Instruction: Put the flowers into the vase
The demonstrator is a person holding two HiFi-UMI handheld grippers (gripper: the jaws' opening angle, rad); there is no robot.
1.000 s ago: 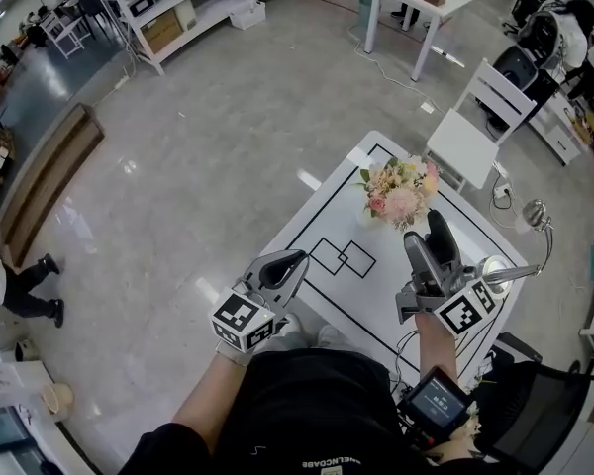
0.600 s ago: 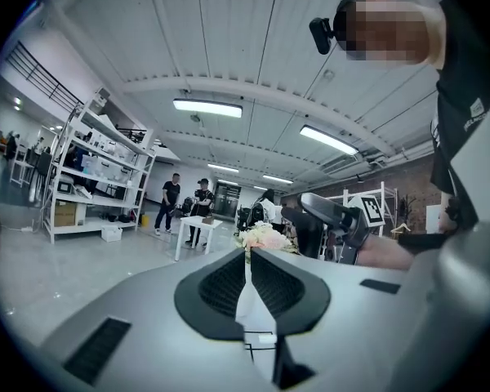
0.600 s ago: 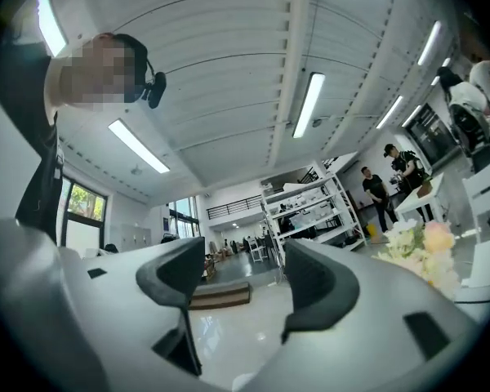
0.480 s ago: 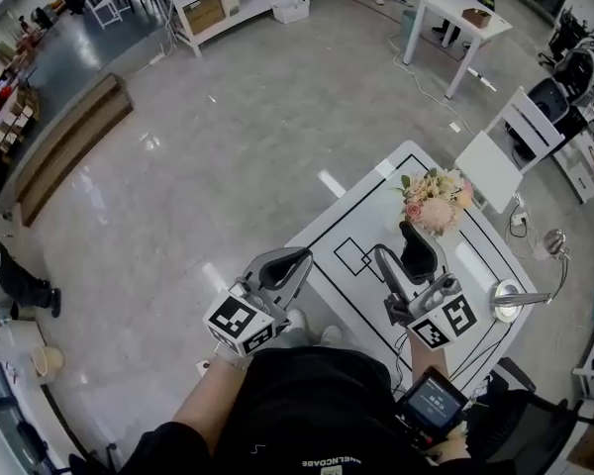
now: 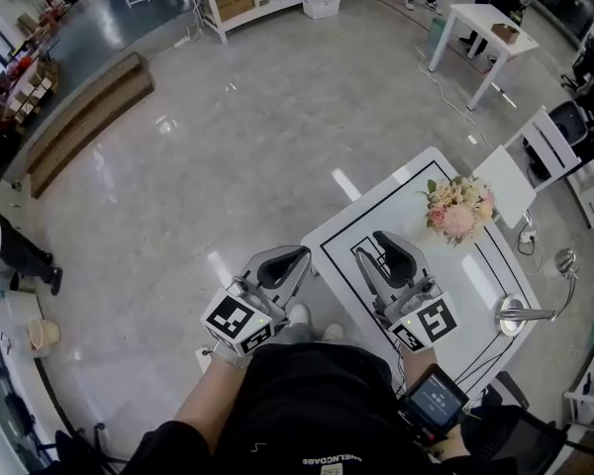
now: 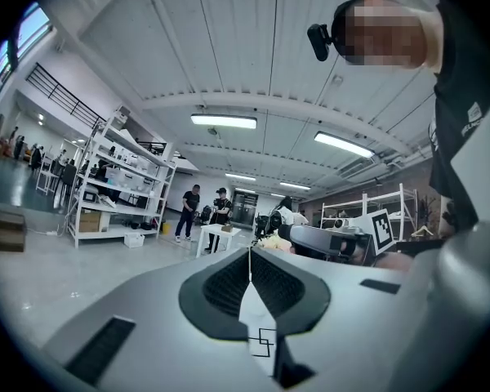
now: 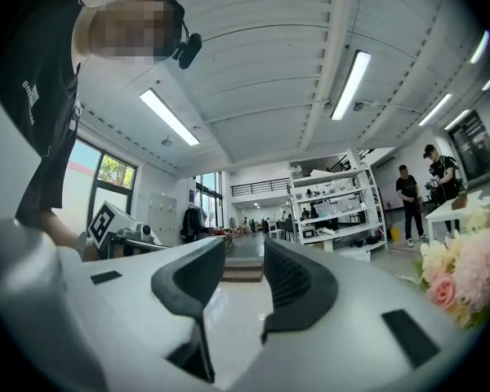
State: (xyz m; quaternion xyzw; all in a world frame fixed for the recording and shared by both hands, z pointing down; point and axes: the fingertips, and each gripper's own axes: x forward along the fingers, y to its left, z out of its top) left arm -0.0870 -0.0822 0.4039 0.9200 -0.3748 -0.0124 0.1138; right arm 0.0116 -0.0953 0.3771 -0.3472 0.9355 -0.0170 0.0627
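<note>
progress: flowers upright on desk, vase unseen, likely done | your left tool closed, empty | your right tool part-open, just been closing, empty

Left gripper held level, close in front of the body, fingers pressed together, empty. Right gripper beside it on the right, pointing far; its fingers slightly apart, just been closing, nothing between.

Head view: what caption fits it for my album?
Pink bouquet on the white table; right gripper, empty, jaws just been closing, and shut left gripper hover nearby.
</note>
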